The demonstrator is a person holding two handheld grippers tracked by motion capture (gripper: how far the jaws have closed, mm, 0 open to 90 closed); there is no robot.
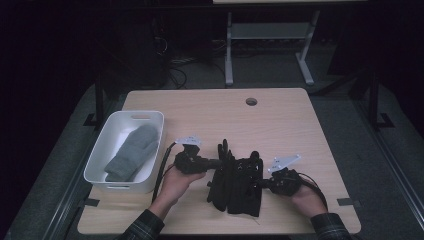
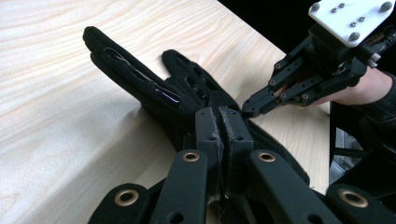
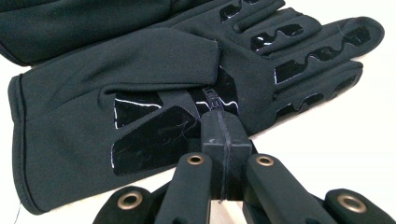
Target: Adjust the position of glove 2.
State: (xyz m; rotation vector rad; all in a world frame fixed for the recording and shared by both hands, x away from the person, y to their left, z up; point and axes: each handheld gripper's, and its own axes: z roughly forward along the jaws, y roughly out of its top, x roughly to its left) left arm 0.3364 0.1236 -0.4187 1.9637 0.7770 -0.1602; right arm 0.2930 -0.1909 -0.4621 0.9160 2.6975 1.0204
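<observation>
Two black gloves lie side by side on the wooden table point(image 1: 280, 125), the left glove point(image 1: 221, 172) and the right glove point(image 1: 247, 185). My left gripper point(image 1: 216, 162) meets the left glove from the left, its jaws pressed together on the fabric. In the left gripper view that gripper point(image 2: 223, 126) sits over the glove point(image 2: 140, 86), whose fingers point away. My right gripper point(image 1: 260, 184) reaches the right glove from the right. In the right gripper view its jaws point(image 3: 219, 126) are shut at the palm of a glove point(image 3: 140, 70) with glossy grip patches.
A white bin point(image 1: 112, 186) at the table's left holds a grey mitten point(image 1: 132, 152). A cable hole point(image 1: 251, 101) is near the far edge. Another desk's metal legs point(image 1: 229, 50) stand on the floor beyond. The far half of the tabletop is bare wood.
</observation>
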